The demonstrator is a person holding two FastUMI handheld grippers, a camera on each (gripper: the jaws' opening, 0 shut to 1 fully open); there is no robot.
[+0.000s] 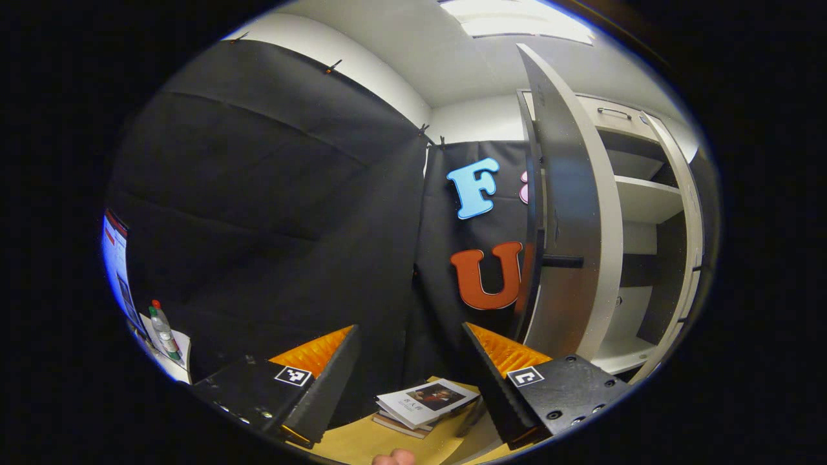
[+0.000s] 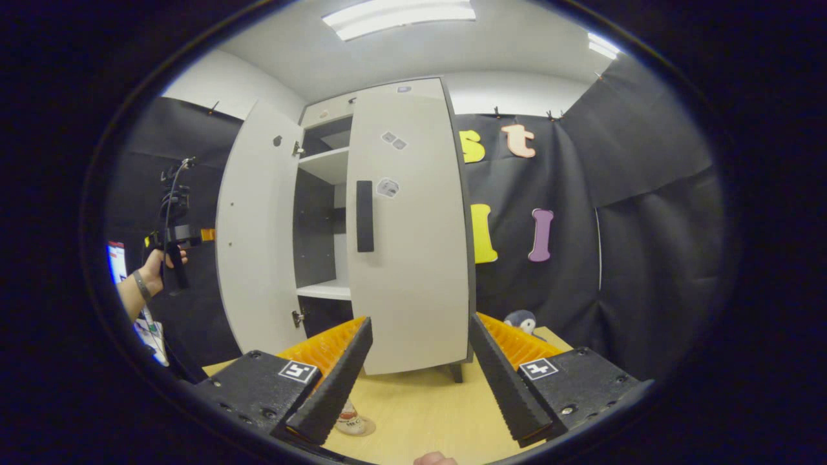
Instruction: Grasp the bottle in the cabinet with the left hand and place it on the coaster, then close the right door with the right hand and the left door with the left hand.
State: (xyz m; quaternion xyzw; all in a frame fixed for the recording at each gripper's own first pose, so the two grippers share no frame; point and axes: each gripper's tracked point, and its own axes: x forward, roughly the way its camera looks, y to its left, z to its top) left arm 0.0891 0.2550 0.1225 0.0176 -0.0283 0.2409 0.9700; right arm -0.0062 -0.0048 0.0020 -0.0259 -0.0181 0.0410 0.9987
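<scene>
In the right gripper view the white cabinet's right door [image 2: 413, 245] lies flat against the cabinet front, with a dark handle [image 2: 365, 216]. Its left door [image 2: 258, 232] is swung wide open, showing bare shelves [image 2: 326, 165]. My right gripper [image 2: 421, 320] is open in front of the right door, holding nothing. Low behind its left finger, the bottle's base [image 2: 351, 421] stands on a round coaster [image 2: 366, 427] on the table. A hand holds my left gripper [image 2: 173, 240] left of the open door. In the left gripper view that gripper [image 1: 410, 329] is open, with the left door [image 1: 562, 194] edge-on ahead to the right.
A stack of books [image 1: 426, 400] lies on the wooden table [image 2: 420, 407] below the left gripper. A spray bottle [image 1: 165, 329] stands at the far left. A small plush toy [image 2: 520, 320] sits right of the cabinet. Black cloth walls enclose the booth.
</scene>
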